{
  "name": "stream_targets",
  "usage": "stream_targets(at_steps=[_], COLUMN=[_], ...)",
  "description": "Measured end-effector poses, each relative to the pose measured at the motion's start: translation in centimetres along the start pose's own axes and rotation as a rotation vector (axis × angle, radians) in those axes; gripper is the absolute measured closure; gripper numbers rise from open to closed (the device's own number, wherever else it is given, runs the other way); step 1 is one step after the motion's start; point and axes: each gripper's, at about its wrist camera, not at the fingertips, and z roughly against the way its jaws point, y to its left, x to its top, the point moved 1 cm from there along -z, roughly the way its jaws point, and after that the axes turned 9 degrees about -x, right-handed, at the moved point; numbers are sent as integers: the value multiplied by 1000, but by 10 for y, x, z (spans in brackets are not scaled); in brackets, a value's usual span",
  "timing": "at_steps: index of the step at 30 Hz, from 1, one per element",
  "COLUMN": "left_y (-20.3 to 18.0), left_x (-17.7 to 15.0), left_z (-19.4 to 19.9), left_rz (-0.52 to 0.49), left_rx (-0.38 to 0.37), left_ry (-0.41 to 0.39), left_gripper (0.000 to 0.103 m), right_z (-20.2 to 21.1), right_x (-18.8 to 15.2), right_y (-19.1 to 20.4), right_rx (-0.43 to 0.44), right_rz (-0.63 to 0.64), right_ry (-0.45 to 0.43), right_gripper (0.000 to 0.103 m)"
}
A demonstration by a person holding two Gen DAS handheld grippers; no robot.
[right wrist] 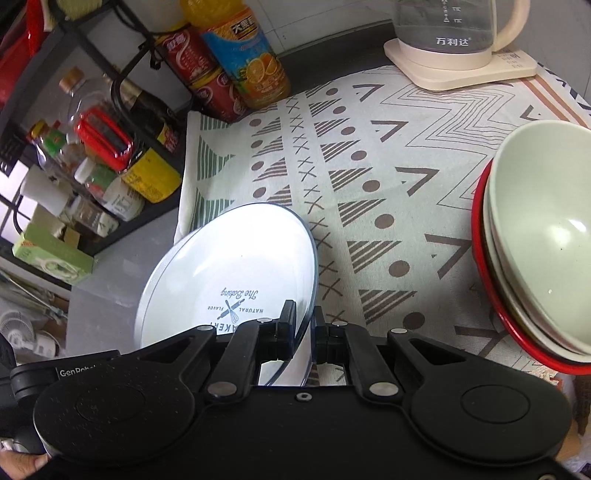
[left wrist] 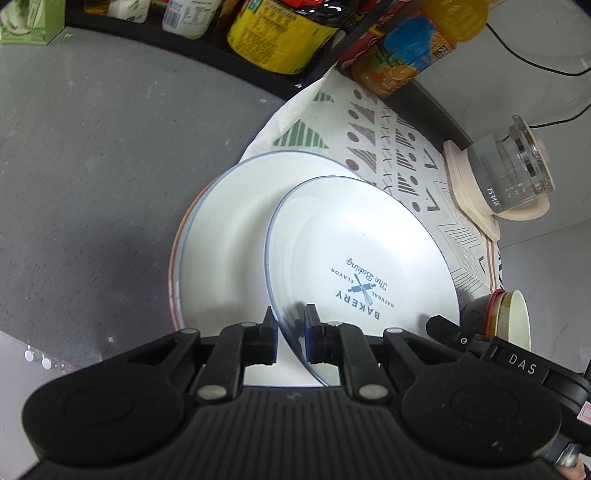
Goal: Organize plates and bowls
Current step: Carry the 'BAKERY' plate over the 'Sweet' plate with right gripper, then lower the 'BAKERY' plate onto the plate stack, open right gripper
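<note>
A white plate printed BAKERY (left wrist: 362,251) is held tilted by its rim from both sides. My left gripper (left wrist: 290,314) is shut on its near left rim. My right gripper (right wrist: 304,314) is shut on the right rim of the same BAKERY plate (right wrist: 229,266). The right gripper's fingers (left wrist: 443,326) show at the plate's lower right edge. Just under it lies a stack of plates: a white blue-rimmed plate (left wrist: 229,236) on one with a pinkish rim (left wrist: 173,266). A stack of bowls (right wrist: 546,240), pale green on top and red-rimmed below, stands to the right.
A patterned cloth (right wrist: 388,166) covers the right of the grey counter (left wrist: 92,166). A glass kettle (right wrist: 450,33) on a cream base stands at the back. A black rack with bottles and an orange juice bottle (right wrist: 251,55) lines the left back. A green box (right wrist: 51,254) lies beside it.
</note>
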Motion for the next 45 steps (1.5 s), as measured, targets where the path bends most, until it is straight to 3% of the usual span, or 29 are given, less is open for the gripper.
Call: stream_targets(at_steps=[12,17,19,25,33,38,39,45], left_y=[9,9,13,15,-7,-26,-30,-57], left_x=[-3,-4,-3,3,15,23,24,28], left_z=[-2,-2,1,7,23,27,28,26], left_rz=[35,28,28,27,-48,-82,-91,-140], left_rx=[23,94,90,120,185,160,154,130], left_ry=[-9,-11,-24,-50,-98,-94,-93,-97], left_gripper=[91,91,92,93,91,88,87,54], right_z=[-10,-10,-13,-18,-11,6,10,32], right_x=[-11,-11,-12,-16,-15,-7,-5,8], right_y=[18,20,18,16,14,11,10,-5], right_rx=[-68,-90,-103,-80,-57,-36,-33,-31], right_rz=[94,116,115,90,53,32,26,-12], right_ry=[-8,-10,5,16,14,-39,-49,-119], right_gripper=[94,92,92,91,86,68,66,47])
